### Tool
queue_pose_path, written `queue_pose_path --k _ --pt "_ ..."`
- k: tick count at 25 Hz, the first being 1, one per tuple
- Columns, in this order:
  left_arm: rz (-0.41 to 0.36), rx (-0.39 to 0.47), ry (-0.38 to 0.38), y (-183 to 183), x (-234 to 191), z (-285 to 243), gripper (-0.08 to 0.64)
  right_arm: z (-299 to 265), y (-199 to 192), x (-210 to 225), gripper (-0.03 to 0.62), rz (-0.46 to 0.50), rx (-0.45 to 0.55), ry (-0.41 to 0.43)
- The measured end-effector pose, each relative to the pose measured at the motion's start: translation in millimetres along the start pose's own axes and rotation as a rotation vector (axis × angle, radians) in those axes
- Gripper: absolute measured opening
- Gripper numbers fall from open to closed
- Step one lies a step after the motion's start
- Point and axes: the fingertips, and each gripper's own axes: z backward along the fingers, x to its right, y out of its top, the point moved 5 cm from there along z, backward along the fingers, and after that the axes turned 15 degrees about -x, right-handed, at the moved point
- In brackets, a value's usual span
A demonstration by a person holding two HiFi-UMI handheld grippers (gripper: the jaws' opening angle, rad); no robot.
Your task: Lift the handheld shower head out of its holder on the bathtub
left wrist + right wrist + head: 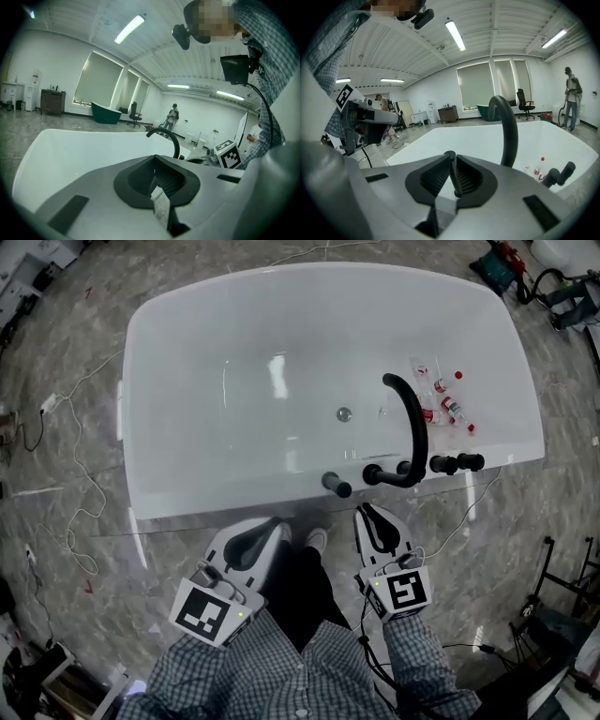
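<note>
Grey-bodied tongs are nearest. We find the left tongs (274,527) and the right tongs (367,512) both pressed together and pinching nothing, held short of the near rim of the white bathtub (216,491). On that rim the black shower head (336,486) sits in place, untouched, just left of the arched black spout (410,423). Small bottles (448,407) lie inside the tub beyond. We judge the task not begun: approach, opening, grip and lift all remain.

Red-capped bottles (450,405) in the bathtub (234,334) are too small to read; the hands are hidden under the left claw (274,529) and right claw (368,514).
</note>
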Motion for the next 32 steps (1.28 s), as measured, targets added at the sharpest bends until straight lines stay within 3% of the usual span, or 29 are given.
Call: queue_pose_path --k 2,5,32 --pt "0.002 -0.011 0.002 -4.5 -6.1 -4.2 0.006 -9.2 -5.5 2.7 0.030 -0.004 -0.013 0.008" --pt "0.015 -0.017 0.005 -10.5 -13.8 -9.4 0.006 -22.8 -15.1 5.2 0.093 0.006 -0.046 0.019" --pt "0.070 -0.049 0.014 -66.1 -33.6 -76.2 0.006 -137.8 -119.4 35.3 0.110 0.096 -0.147 0.048"
